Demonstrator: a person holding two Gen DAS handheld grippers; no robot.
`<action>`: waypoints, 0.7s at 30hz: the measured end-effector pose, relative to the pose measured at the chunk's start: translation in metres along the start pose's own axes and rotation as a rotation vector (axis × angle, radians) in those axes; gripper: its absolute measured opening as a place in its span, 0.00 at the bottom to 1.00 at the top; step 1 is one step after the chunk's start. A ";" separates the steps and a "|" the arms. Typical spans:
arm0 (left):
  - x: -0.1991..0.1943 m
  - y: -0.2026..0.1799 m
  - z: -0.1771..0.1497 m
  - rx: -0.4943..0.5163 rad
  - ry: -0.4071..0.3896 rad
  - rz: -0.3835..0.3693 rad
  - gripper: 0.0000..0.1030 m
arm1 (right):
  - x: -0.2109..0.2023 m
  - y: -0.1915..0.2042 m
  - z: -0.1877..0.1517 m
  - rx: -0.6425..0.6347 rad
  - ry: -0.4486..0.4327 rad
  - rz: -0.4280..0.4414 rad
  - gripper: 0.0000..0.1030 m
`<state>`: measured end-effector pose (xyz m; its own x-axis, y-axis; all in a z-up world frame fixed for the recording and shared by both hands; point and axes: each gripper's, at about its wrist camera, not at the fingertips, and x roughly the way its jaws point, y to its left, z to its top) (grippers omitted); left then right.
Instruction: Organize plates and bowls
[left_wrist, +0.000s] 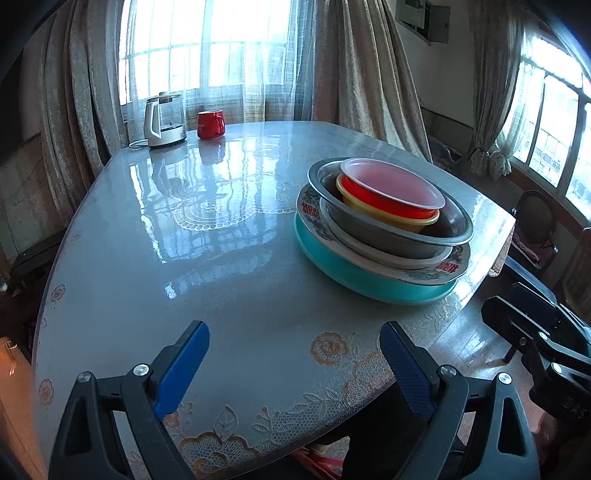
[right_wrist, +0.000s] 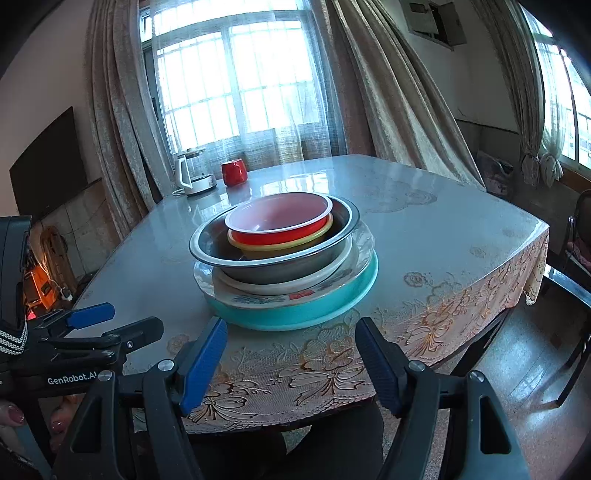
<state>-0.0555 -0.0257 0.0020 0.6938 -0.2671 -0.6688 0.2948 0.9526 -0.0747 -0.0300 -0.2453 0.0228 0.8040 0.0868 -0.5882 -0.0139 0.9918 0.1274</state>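
One stack of dishes stands on the table (left_wrist: 184, 258). A teal plate (left_wrist: 354, 273) is at the bottom, then a patterned plate (left_wrist: 448, 267), a white dish (left_wrist: 369, 251), a steel bowl (left_wrist: 391, 236), a yellow bowl (left_wrist: 391, 218) and a red bowl (left_wrist: 384, 201) with a clear one (left_wrist: 391, 181) on top. The stack shows in the right wrist view too, teal plate (right_wrist: 295, 314) lowest, steel bowl (right_wrist: 273, 258) above. My left gripper (left_wrist: 293, 362) is open and empty, near the front table edge, left of the stack. My right gripper (right_wrist: 291, 354) is open and empty, just short of the stack.
A glass kettle (left_wrist: 164, 120) and a red mug (left_wrist: 210, 124) stand at the table's far edge by the window. A lace cloth (right_wrist: 443, 325) hangs over the near side. Chairs (right_wrist: 576, 280) stand to the right. The other gripper shows at the left (right_wrist: 90, 319).
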 end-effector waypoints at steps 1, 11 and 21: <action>-0.001 -0.001 0.000 0.002 -0.001 -0.001 0.91 | 0.001 0.000 0.000 -0.001 0.003 0.000 0.71; -0.001 -0.003 0.001 0.017 -0.002 -0.001 0.91 | 0.004 -0.001 0.001 0.005 0.019 0.002 0.71; 0.000 -0.003 0.001 0.017 0.003 0.000 0.91 | 0.004 -0.001 0.000 0.013 0.023 0.002 0.71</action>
<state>-0.0559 -0.0284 0.0029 0.6923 -0.2663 -0.6707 0.3058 0.9501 -0.0616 -0.0270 -0.2463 0.0202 0.7904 0.0912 -0.6057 -0.0080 0.9903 0.1387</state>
